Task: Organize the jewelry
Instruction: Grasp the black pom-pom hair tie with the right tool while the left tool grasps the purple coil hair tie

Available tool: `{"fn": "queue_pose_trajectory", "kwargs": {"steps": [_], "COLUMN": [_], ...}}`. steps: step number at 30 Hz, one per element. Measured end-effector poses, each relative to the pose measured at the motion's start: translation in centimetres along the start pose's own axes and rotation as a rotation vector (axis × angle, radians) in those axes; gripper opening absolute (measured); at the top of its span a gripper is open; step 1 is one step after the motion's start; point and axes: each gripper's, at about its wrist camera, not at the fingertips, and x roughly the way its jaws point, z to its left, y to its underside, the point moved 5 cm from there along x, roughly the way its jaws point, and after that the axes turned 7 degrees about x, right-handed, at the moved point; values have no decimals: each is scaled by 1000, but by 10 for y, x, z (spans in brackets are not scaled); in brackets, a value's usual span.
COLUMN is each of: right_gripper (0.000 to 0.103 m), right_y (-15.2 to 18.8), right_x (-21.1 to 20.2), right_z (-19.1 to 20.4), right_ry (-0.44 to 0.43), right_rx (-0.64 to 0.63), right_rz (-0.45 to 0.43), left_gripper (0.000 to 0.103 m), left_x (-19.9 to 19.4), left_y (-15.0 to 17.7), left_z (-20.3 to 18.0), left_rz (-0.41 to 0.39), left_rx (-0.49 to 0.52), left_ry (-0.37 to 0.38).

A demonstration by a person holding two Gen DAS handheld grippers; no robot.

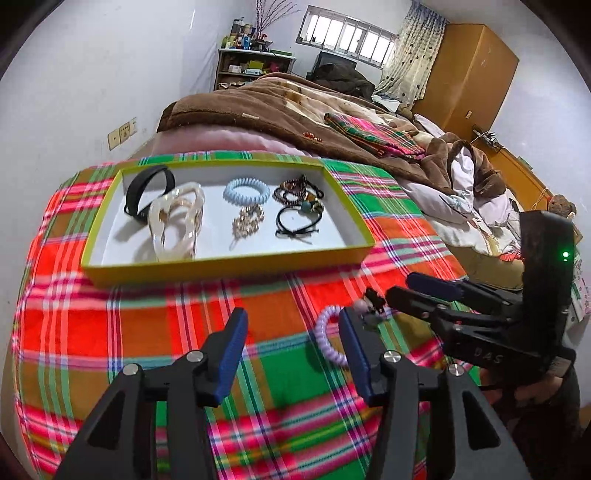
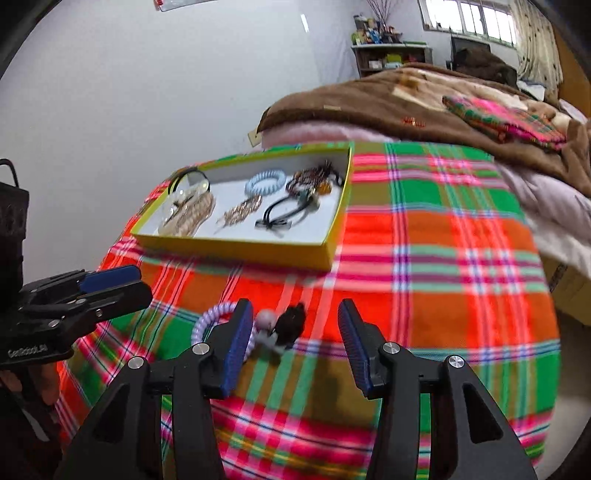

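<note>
Right tool (image 2: 295, 347) spread wide, straddling a bead-and-black-tuft hair tie (image 2: 280, 325) on the plaid-covered bed (image 2: 424, 240); left tool (image 1: 293, 349) also spread, empty, beside the lilac spiral hair tie (image 1: 328, 339). Next, likely: close, lift, carry to the far yellow-rimmed tray (image 2: 240, 249).

White walls, barred window (image 1: 347, 35), wooden wardrobe (image 1: 469, 74), cluttered shelf (image 1: 251, 64)

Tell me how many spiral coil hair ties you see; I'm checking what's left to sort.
2: a light blue coil tie inside the yellow box, and a purple coil tie outside on the plaid cloth. Others could be hidden.
</note>
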Motion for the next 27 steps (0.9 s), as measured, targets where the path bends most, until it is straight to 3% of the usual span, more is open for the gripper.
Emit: {"fn": "queue_pose_trajectory", "kwargs": {"steps": [16,20,27], "right_gripper": [49,34,32], "right_y": [10,12,14], "right_x": [22,22,18], "right_z": [8,10,11], "right_ry": [45,46,56], "right_rx": [11,-2,-23], "right_rz": [29,24,5], "left_gripper": [53,53,54], "left_x": [-10,-10,-3], "left_y": [26,29,28], "left_z": [13,12,7], "left_rz": [6,13,33], "left_rx": [-53,-56,-54], "left_ry": [-13,-12,3]}}
